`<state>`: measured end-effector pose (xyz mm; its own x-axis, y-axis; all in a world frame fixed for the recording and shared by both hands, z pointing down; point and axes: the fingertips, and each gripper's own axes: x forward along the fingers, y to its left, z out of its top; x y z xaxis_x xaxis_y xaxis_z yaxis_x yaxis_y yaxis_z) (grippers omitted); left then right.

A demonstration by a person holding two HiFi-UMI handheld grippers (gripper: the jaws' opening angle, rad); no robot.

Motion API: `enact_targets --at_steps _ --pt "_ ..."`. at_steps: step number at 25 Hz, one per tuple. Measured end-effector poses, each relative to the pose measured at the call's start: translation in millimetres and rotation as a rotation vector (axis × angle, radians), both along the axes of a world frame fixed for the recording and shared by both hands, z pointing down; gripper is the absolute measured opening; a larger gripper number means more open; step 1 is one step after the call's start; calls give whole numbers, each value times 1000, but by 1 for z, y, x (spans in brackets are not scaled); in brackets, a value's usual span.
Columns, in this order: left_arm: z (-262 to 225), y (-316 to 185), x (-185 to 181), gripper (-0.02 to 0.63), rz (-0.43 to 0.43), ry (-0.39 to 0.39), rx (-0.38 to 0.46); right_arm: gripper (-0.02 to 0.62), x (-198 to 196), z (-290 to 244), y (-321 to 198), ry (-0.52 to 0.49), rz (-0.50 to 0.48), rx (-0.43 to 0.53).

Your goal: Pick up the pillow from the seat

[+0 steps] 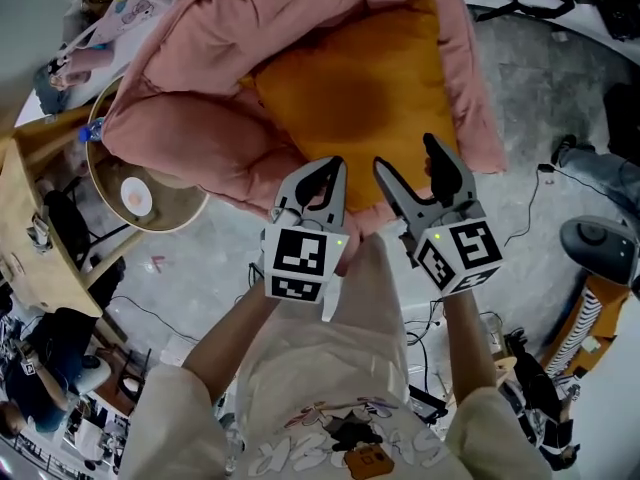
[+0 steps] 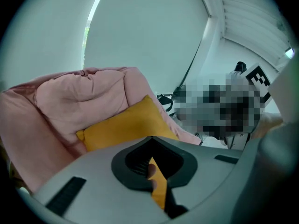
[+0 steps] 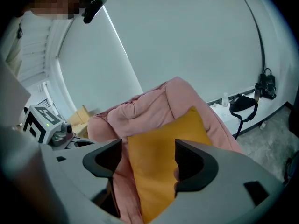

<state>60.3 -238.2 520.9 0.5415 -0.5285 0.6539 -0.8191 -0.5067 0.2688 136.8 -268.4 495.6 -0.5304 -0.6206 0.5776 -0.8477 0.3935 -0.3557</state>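
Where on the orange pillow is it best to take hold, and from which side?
Grip the orange pillow at its near edge, coming from the open front of the pink seat. The padding wraps its back and sides; only that edge is free, and it is probably thin enough for the open right gripper.

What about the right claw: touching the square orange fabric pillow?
Cannot tell. Right gripper view frames the pillow between the open right claw; neither contact nor gap shows.

Pillow point(image 1: 345, 98) mustard-yellow; seat point(image 1: 190, 133) dusty pink; left claw point(image 1: 332, 165), right claw point(image 1: 406, 154) grey; marker cubes point(image 1: 297, 260) black-white square-patterned.
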Motion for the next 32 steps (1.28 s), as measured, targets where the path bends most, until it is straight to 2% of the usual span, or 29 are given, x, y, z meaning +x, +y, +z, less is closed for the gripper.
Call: enact_targets --at_steps 9,10,18,22,25,28,32 --pt "47 -1 6 -3 -12 32 -73 435 12 38 -23 78 -11 -31" --pt "51 0 6 34 -6 39 -80 442 12 43 -26 86 -17 -35" --pt "87 8 20 186 18 50 -139 475 21 73 -48 143 -66 -46" --pt "99 12 27 329 30 48 -162 485 23 81 -58 161 -67 -40" --pt "104 14 29 395 28 74 -173 502 23 88 -64 170 -73 -43" --pt "111 15 32 508 15 97 -188 515 24 96 -68 178 -83 -45" --pt "121 9 29 594 -31 85 -178 516 29 109 -74 203 -88 -53"
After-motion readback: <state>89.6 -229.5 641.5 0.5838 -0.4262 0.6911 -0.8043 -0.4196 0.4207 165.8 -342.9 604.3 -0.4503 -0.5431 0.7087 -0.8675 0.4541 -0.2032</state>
